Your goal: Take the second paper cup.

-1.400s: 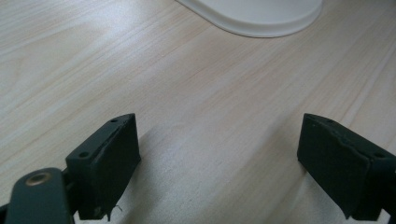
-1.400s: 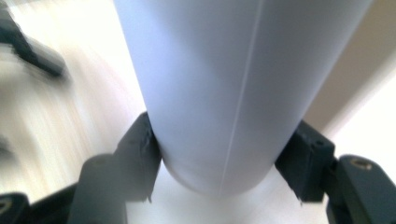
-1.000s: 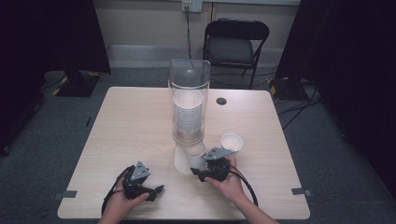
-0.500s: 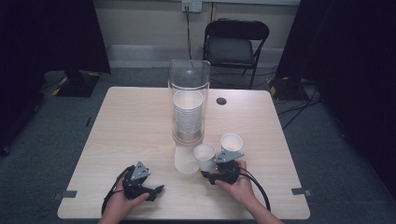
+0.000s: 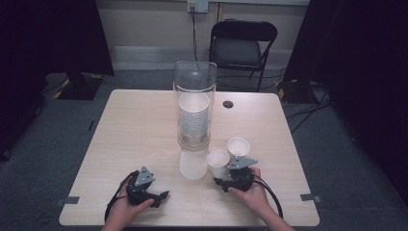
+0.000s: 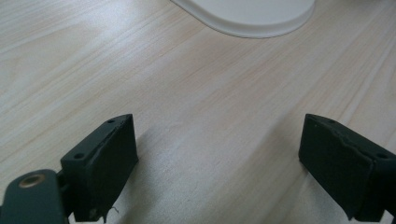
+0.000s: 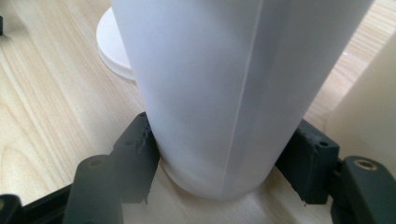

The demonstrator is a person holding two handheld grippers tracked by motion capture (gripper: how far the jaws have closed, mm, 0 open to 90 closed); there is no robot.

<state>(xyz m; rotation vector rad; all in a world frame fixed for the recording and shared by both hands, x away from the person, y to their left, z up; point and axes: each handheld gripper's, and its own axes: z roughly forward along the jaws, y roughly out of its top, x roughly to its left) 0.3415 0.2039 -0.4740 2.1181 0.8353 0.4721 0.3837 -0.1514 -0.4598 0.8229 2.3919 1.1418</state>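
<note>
A white paper cup [image 5: 218,161] stands upright on the wooden table [image 5: 139,130], right of the tube's foot. My right gripper [image 5: 220,178] is shut on its lower part. In the right gripper view both black pads press the base of the paper cup [image 7: 224,70], which touches the tabletop. A second paper cup [image 5: 238,146] stands just behind and to the right; it appears as the second cup [image 7: 369,93] at that view's right edge. My left gripper [image 5: 161,196] rests near the front left edge, open. In its own view the left gripper [image 6: 217,154] has bare wood between its jaws.
A tall clear tube [image 5: 194,96] with a stack of cups [image 5: 193,120] inside stands mid-table on a white foot [image 5: 193,166]. That foot's rim [image 6: 252,18] lies ahead of the left jaws. A small dark hole [image 5: 228,104] is behind. A folding chair [image 5: 243,48] stands beyond the table.
My right gripper has slid to the right with the cup, from the tube's foot to beside the second cup. The left hand has stayed put.
</note>
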